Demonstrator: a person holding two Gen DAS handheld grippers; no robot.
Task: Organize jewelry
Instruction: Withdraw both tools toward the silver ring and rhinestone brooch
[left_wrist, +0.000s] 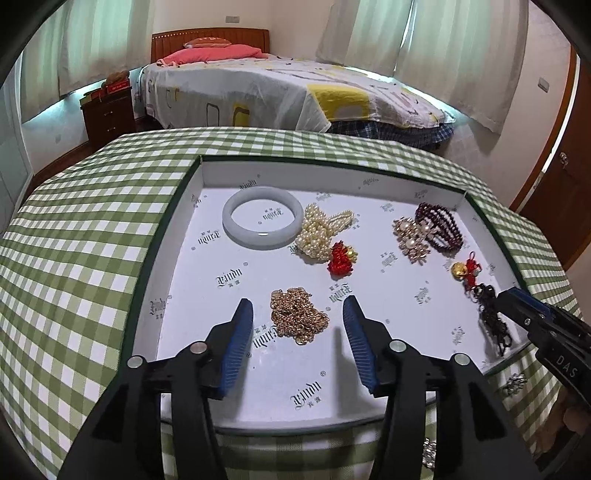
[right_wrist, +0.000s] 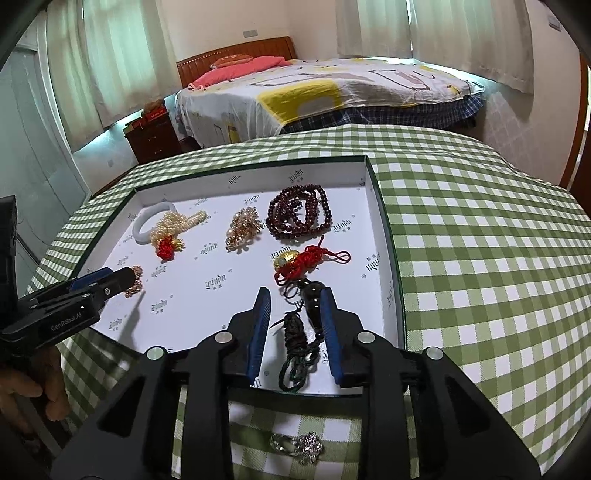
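A shallow white box lid (left_wrist: 162, 236) on the checked tablecloth holds the jewelry. A heap of gold chain (left_wrist: 297, 317) lies between the blue pads of my left gripper (left_wrist: 298, 304), which is open and not touching it. In the right wrist view a dark cord necklace (right_wrist: 295, 347) with a dark bead lies between the pads of my right gripper (right_wrist: 295, 293). Those jaws stand narrowly apart and the left pad is clear of the cord. The right gripper (left_wrist: 508, 297) also shows at the box's right edge, and the left gripper (right_wrist: 122, 275) at the left.
Further back in the box lie a white bangle (left_wrist: 262, 221), a pearl strand (left_wrist: 321, 232), a red knot charm (left_wrist: 341, 258), a gold-pearl piece (left_wrist: 412, 236), dark red beads (right_wrist: 299, 214) and a gold charm on red cord (right_wrist: 306, 258). A silver piece (right_wrist: 295, 446) lies on the cloth outside.
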